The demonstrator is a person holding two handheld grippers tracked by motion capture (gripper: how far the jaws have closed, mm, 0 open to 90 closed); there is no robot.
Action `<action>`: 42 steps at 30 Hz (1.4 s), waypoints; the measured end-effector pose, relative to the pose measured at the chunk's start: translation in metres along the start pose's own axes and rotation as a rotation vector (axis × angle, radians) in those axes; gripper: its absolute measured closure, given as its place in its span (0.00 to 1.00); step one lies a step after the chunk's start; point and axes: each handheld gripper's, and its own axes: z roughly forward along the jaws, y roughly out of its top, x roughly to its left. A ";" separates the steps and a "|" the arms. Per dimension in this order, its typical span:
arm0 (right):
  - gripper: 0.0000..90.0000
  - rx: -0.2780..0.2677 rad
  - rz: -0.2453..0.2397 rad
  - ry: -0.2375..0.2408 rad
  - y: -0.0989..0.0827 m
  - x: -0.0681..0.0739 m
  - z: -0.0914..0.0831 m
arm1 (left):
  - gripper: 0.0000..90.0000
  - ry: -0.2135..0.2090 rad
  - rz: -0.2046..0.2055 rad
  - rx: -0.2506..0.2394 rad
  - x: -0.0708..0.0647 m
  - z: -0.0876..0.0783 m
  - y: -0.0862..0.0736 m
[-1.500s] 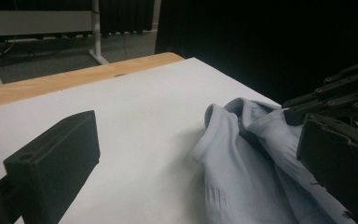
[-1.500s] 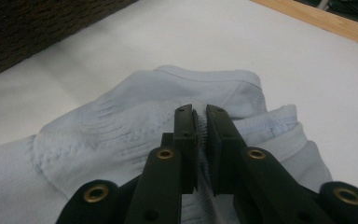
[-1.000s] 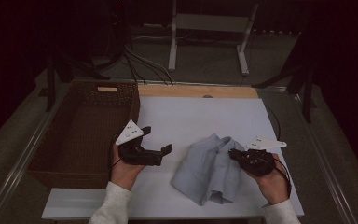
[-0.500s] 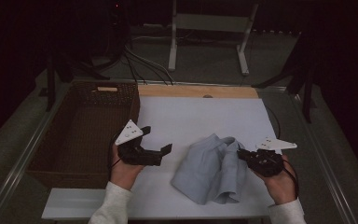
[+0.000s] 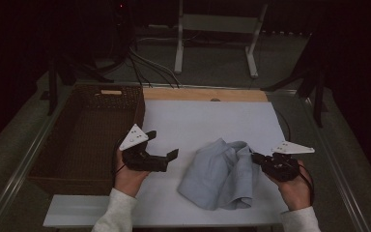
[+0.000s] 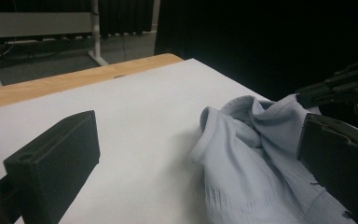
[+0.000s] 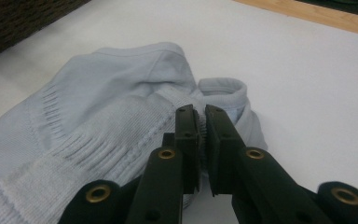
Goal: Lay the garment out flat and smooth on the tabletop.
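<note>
The right gripper [image 5: 255,157], jaws clamped on the pale blue garment [image 5: 220,174], is drawing its edge rightward; the left gripper [image 5: 162,145] is waiting wide open.

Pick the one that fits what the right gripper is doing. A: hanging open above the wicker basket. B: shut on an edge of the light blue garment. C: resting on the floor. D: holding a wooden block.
B: in the right gripper view, the right gripper has its fingers closed together with a ribbed edge of the light blue garment pinched between them, over the white table.
</note>
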 end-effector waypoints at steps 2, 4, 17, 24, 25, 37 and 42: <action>0.94 -0.002 0.005 -0.005 0.000 -0.002 -0.001 | 0.00 0.000 0.001 0.001 0.000 0.000 0.000; 0.94 -0.001 0.007 -0.008 -0.001 -0.003 -0.001 | 0.00 0.000 0.001 0.001 0.000 0.000 0.000; 0.94 -0.003 0.035 -0.038 -0.006 -0.015 -0.007 | 0.00 -0.001 0.000 -0.001 0.000 -0.001 0.000; 0.94 0.002 0.044 -0.051 -0.009 -0.019 -0.007 | 0.00 0.000 0.000 -0.003 0.000 -0.001 0.000; 0.94 0.002 0.046 -0.055 -0.009 -0.020 -0.008 | 0.00 -0.001 0.000 -0.003 0.000 -0.001 0.000; 0.94 0.006 0.077 -0.085 -0.014 -0.031 -0.011 | 0.00 -0.002 0.002 -0.003 0.000 -0.001 0.000; 0.94 0.015 0.095 -0.095 -0.018 -0.036 -0.013 | 0.00 0.000 0.000 -0.006 0.000 -0.001 0.001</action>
